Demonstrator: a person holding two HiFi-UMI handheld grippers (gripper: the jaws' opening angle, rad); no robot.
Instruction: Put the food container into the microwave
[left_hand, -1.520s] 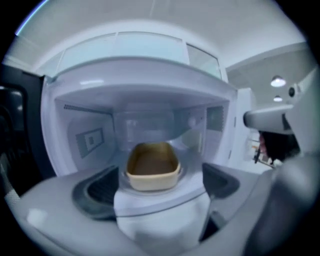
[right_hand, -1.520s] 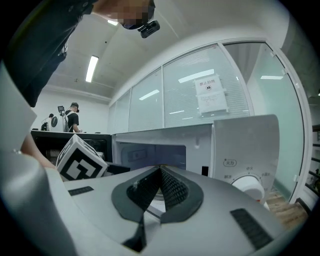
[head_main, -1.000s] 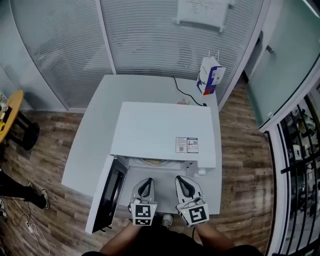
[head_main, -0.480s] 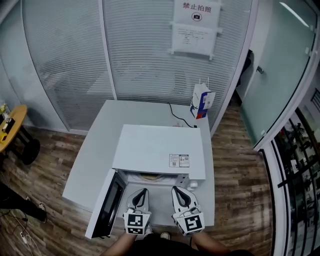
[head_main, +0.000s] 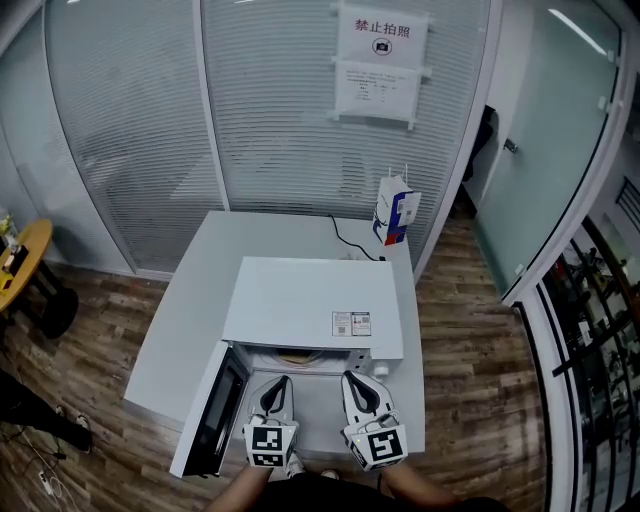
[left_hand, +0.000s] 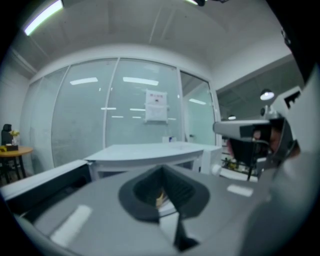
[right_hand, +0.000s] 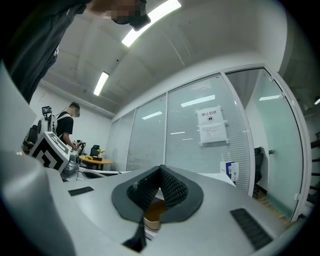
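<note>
At the back of the room a frosted glass partition wall (head_main: 270, 120) with a white paper notice (head_main: 378, 60) stands behind a white rectangular bench (head_main: 190, 300). Most of the bench top is taken up by a white box-shaped microwave (head_main: 310, 300), whose dark-windowed door (head_main: 215, 410) hangs wide open to the left. A white and blue paper bag (head_main: 395, 215) stands on the far right corner of the bench, well apart from the work. Just in front of the open cavity, the left hand-held gripper (head_main: 278, 384) and the right hand-held gripper (head_main: 354, 380) sit side by side. Each has its jaws closed tip to tip and grips nothing. The round tan food container (head_main: 298, 356) lies inside the microwave, showing as a pale sliver under the top edge in the head view and through the gap behind the right jaws (right_hand: 152, 212) in the right gripper view. The placing looks done, so the door is probably what remains. How deep the container sits cannot be told. If it is near the front lip, a swinging door could clip it and shove it askew. A closed jaw tip pushing on the smooth door could also skid off, or jolt the microwave on the bench.
</note>
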